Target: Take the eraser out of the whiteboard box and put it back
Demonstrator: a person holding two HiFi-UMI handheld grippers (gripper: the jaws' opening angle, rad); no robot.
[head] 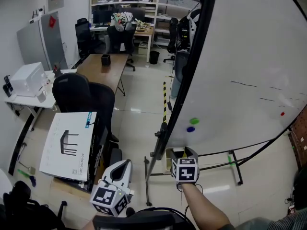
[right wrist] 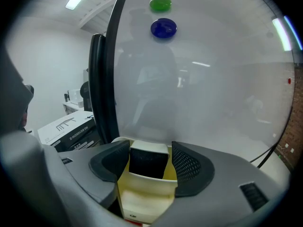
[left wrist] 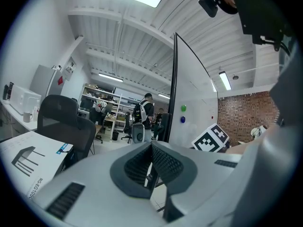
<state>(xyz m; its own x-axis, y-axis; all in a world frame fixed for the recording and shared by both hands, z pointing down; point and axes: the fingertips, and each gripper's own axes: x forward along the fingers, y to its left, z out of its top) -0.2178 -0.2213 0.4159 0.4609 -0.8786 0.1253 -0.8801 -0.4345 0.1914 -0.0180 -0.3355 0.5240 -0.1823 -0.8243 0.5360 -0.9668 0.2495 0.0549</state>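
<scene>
A black-faced eraser (right wrist: pixel 147 161) with a cream top stands upright in the pale yellow whiteboard box (right wrist: pixel 142 197) at the foot of the whiteboard (right wrist: pixel 199 79). My right gripper (right wrist: pixel 150 150) straddles the eraser. Its left pad is at the eraser's edge and a thin strip of box shows beside the right pad, so it is open. In the head view the right gripper (head: pixel 181 155) reaches the box (head: pixel 169 159) under the board (head: pixel 240 56). My left gripper (left wrist: pixel 151 148) is shut on nothing and hangs low at the left (head: pixel 121 169).
Green (head: pixel 194 121) and blue (head: pixel 191 129) magnets sit on the board above the box. The board's stand legs (head: pixel 235 164) spread over the floor. A large white carton (head: pixel 69 145) and black office chairs (head: pixel 76 92) stand to the left. A person (left wrist: pixel 143 110) stands far back.
</scene>
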